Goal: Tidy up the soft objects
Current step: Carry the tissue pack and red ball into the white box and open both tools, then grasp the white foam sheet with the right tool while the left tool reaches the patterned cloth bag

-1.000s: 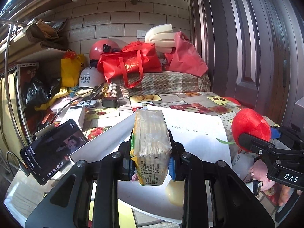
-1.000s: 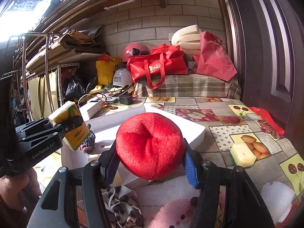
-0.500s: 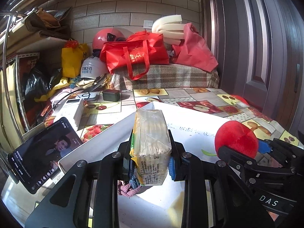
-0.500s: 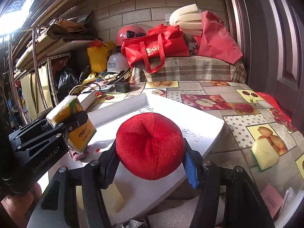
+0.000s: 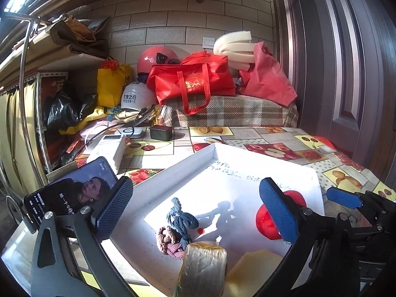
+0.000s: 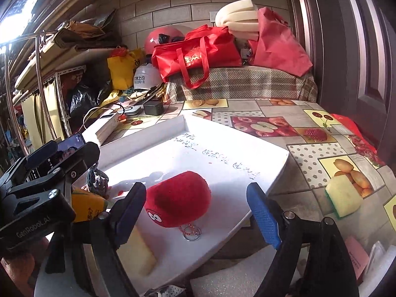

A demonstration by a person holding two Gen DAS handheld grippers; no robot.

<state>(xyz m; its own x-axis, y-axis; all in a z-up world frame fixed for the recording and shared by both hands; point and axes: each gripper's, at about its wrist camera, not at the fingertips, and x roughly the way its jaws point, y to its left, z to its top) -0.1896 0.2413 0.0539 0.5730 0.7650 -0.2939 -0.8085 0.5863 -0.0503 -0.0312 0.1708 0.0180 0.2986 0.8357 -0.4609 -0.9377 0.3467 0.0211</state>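
Note:
A white tray (image 5: 222, 153) lies on the fruit-print table; it also shows in the right wrist view (image 6: 259, 148). My left gripper (image 5: 195, 205) is open above it. The yellow tissue pack (image 5: 203, 269) lies in the tray just below its jaws, next to blue and pink hair ties (image 5: 179, 225). My right gripper (image 6: 195, 210) is open. The red plush ball (image 6: 179, 199) with a keyring rests in the tray between its fingers, and shows in the left wrist view (image 5: 269, 220). A yellow sponge (image 6: 136, 250) lies in the tray.
A phone (image 5: 71, 193) stands at the tray's left. A white box (image 5: 109, 151) and a black charger (image 5: 160, 132) sit behind. A sponge (image 6: 342, 195) lies on the table to the right. Red bags (image 5: 193, 81) and helmets are stacked at the back.
Both grippers opened. The tissue pack dropped out of the left one and the red plush ball out of the right one, both into the tray.

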